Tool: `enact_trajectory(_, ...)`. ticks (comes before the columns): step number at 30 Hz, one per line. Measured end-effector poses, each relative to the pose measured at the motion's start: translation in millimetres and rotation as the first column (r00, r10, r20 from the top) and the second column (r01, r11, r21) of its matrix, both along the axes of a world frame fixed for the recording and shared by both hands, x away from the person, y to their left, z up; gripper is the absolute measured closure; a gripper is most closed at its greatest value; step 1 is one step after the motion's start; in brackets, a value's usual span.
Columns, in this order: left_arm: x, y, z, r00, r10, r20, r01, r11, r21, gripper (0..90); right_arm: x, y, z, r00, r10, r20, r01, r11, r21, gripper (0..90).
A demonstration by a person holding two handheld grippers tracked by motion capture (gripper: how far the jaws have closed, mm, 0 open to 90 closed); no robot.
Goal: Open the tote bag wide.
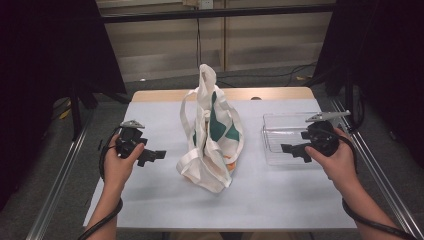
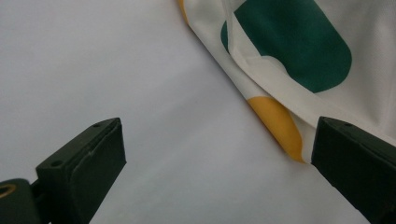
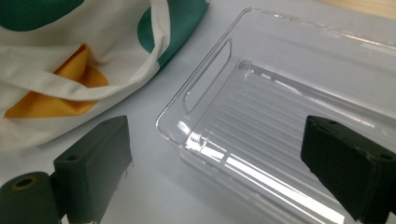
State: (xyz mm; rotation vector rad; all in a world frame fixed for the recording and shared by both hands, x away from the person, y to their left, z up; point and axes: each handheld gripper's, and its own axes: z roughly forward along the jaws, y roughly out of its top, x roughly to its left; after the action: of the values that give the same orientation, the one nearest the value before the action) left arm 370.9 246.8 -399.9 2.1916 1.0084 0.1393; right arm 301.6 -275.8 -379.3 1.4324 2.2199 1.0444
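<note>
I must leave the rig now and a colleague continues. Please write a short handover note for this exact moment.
Left gripper: open, holding nothing, just left of the cloth bag, not touching it.
Right gripper: open, holding nothing, at the near left part of the clear plastic tray.
Bag: mid-table, slumped, one handle standing up, green and orange print.
Tray: right of the bag, nothing in it.
Done: nothing visible yet.
Left: probably grasp the bag and empty it into the tray; what it holds is hidden.

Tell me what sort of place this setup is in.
Probably a lab or recording workspace, not a home. The table stands in a metal rail frame with black curtains at both sides, cables lie on the grey floor behind, and only a tote bag and a clear plastic tray are laid out.
</note>
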Motion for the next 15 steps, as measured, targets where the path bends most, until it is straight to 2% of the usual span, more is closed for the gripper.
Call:
enact_trajectory(2, 3.4, -0.5, -0.2, 0.9998, 0.021, -0.003, -0.021, 0.9997, -0.013, 2.8, 6.1, -0.4, 0.5, 1.0, -0.006, -0.004, 0.006, 1.0, -0.009, 8.0)
enact_trajectory(3, 4.8, -0.4, -0.3, 0.9997, 0.021, 0.008, -0.021, 0.9998, -0.006, 2.9, 9.1, -0.8, 0.5, 0.9999, -0.011, -0.002, 0.011, 1.0, -0.019, 8.0)
enact_trajectory(5, 6.5, -1.3, -0.4, 0.9995, 0.031, 0.003, -0.031, 0.9994, -0.019, 2.9, 14.5, -1.4, 0.2, 0.9998, -0.022, -0.005, 0.022, 1.0, -0.011, 8.0)
enact_trajectory(8, 9.7, -2.8, -0.7, 0.9997, 0.025, 0.007, -0.025, 0.9996, -0.011, 2.9, 21.9, -2.4, -0.4, 0.9993, -0.034, -0.014, 0.034, 0.999, -0.005, 8.0)
enact_trajectory(15, 16.1, -7.5, -1.2, 0.9994, 0.033, -0.014, -0.033, 0.9987, -0.039, 3.0, 36.8, 0.1, 0.2, 0.998, -0.058, -0.025, 0.058, 0.998, -0.03, 8.0)
